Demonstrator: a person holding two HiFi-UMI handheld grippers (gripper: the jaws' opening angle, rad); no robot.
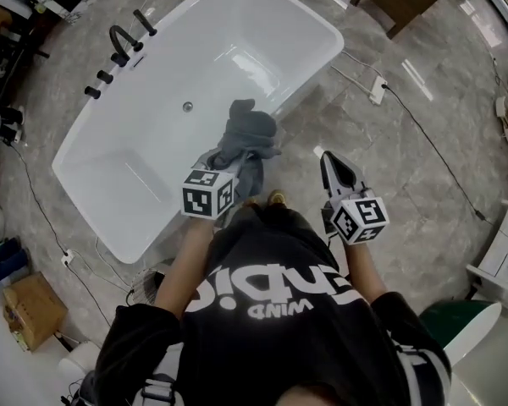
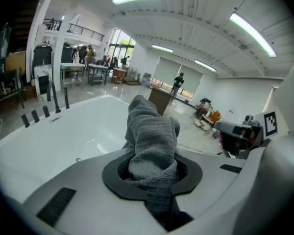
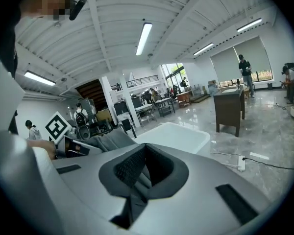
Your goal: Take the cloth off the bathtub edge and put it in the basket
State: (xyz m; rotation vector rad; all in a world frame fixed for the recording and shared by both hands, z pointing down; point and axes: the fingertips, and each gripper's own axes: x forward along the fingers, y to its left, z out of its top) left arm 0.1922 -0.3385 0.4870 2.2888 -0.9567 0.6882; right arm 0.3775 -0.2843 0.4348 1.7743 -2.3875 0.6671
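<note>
Grey ribbed cloth (image 1: 250,134) (image 2: 152,131), bunched and clenched in the left claw (image 1: 226,166) (image 2: 152,173), is held clear above the near edge of the white oval bathtub (image 1: 152,134). The right claw (image 1: 328,166) (image 3: 144,173) is closed on nothing, right of the tub. No basket can be identified. For a clean carry, a firm clench is advised, with the trailing folds raised above the rim.

Head view looks steeply down; both gripper views share the bathtub (image 2: 73,131).
</note>
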